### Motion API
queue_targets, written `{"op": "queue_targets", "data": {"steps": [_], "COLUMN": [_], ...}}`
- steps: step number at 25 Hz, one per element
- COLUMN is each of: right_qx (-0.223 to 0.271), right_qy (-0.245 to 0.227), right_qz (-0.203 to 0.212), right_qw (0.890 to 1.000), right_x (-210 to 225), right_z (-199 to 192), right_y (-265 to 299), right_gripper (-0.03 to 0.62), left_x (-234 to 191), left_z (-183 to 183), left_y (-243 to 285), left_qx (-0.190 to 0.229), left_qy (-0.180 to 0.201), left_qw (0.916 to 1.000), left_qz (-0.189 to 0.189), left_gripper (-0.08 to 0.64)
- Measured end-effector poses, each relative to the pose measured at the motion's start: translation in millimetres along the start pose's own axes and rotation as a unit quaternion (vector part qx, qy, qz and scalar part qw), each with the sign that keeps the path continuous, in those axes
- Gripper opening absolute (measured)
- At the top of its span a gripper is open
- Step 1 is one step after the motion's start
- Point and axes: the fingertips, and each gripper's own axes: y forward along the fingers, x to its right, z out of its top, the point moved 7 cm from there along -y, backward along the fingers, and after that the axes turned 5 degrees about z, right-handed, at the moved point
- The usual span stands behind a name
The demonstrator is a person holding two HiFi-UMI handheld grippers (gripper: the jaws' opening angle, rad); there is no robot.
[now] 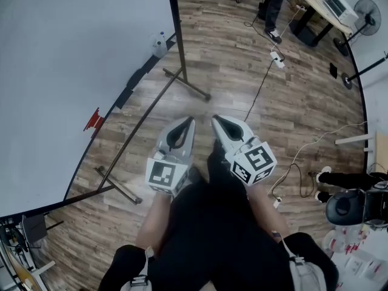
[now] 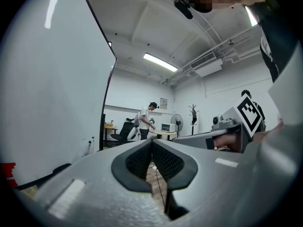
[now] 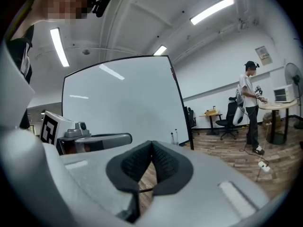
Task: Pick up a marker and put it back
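Note:
A large whiteboard on a black stand fills the left. Two markers stand upright on its ledge; the right gripper view shows them small and far off, and so does the left gripper view. My left gripper and right gripper hang side by side over the wooden floor, well short of the ledge. Both are shut, the pads touching at the tips with nothing between them. Each gripper shows in the other's view.
A black eraser and a red object sit on the whiteboard ledge. The stand's feet reach across the floor ahead. White cables with a power strip trail to the right. A person stands by a desk far off.

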Motion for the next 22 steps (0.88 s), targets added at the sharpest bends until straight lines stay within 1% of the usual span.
{"op": "queue_targets", "data": {"steps": [3,7,12,16,22], "right_qx": [-0.001,-0.008,-0.01,-0.012,-0.006], "right_qy": [0.0,0.004,0.005,0.002,0.0], "right_qz": [0.001,0.004,0.008,0.014,0.02], "right_qw": [1.0,1.0,1.0,1.0,1.0], "right_x": [0,6,19,37,77], "right_z": [0,-1,2,9,28], "right_y": [4,13,31,49,74], "right_gripper": [0.0,0.0,0.0,0.0,0.0], "left_x": [-4,-9,-24,-38,-52], "left_z": [-3,-5,-3,-2,7], "left_y": [1,8,23,42,84], "left_qx": [0.002,-0.008,-0.006,-0.003,0.001], "left_qy": [0.001,-0.005,-0.008,-0.006,-0.001], "left_qw": [1.0,1.0,0.9999,0.9998,0.9997], "left_qz": [-0.001,0.001,0.008,0.016,0.023], "left_gripper": [0.011,0.011,0.011,0.011,0.011]}}
